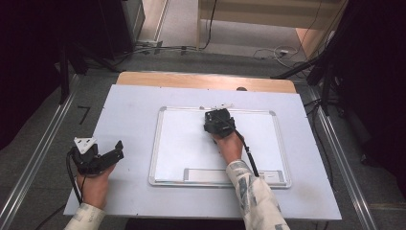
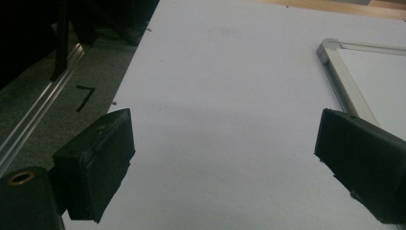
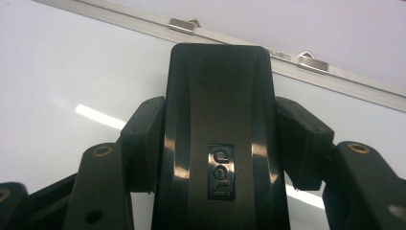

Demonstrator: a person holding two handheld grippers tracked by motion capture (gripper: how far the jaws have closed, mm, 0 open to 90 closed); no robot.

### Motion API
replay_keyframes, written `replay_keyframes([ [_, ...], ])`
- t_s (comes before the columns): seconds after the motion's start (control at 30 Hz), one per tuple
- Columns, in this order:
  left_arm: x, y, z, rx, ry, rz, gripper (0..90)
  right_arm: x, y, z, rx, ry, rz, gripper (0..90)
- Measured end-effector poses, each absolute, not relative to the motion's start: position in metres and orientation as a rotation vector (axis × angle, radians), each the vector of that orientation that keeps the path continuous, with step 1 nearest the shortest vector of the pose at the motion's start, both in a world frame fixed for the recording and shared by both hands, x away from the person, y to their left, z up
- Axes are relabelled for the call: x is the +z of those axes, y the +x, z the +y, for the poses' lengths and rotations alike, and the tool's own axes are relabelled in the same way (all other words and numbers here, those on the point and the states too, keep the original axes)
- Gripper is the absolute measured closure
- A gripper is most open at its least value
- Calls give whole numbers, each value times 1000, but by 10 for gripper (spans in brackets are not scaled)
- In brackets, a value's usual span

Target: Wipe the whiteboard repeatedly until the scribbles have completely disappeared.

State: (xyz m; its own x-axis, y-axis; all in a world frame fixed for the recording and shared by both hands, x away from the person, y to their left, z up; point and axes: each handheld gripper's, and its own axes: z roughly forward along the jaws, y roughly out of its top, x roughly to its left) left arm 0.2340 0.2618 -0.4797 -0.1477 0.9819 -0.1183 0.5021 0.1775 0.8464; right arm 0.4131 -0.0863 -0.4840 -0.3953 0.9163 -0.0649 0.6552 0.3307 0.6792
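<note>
The black plastic block eraser (image 3: 222, 143) with a small "deli" label is clamped btw. the jaws of the right gripper (image 1: 219, 122). In the right gripper view the two black jaws press on its left and right sides, and its top end points at the far edge of the board. It sits over the white rectangular whiteboard with a silver metal frame (image 1: 158, 143), close to the top edge and a bit right of the middle. Two small silver metal clips (image 3: 182, 24) sit on the frame just past the eraser.

The right hand (image 1: 229, 146) holds the gripper from behind, w/ a black cable running back along a light patterned sleeve (image 1: 253, 196).

A long grey tray strip (image 1: 206, 175) lies along the near edge of the whiteboard.

The whiteboard lies flat on a big pale sheet that covers the counter (image 1: 129, 115). A strip of light brown wood shows at the far edge of the counter.

The left gripper (image 1: 103, 155) is well apart from the whiteboard, near the left front corner of the counter, w/ a grey three-cornered plate on top. Its jaws are wide apart w/ nothing btw. them; in the left gripper view only the pale sheet lies past them, and a corner of the whiteboard frame shows at the right.
</note>
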Motion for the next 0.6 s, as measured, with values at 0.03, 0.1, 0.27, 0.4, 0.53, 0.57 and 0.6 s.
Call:
replay_keyframes([
  [0.03, -480, 233, 262, 865, 1407, 1753, 69, -484, 416, -91, 799, 1389, 2155, 383],
  [0.1, -479, 232, 264, 866, 1400, 1752, 69, -484, 418, -95, 795, 1408, 2136, 383],
  [0.27, -480, 231, 267, 866, 1396, 1759, 69, -483, 420, -98, 799, 1465, 2119, 383],
  [0.4, -479, 232, 266, 864, 1402, 1757, 69, -484, 411, -86, 807, 1381, 2176, 383],
  [0.53, -478, 230, 264, 868, 1397, 1747, 69, -484, 412, -105, 806, 1407, 2167, 383],
  [0.57, -479, 230, 265, 869, 1402, 1751, 69, -483, 410, -113, 805, 1420, 2158, 383],
  [0.6, -479, 230, 266, 868, 1403, 1755, 69, -483, 407, -121, 800, 1428, 2153, 383],
])
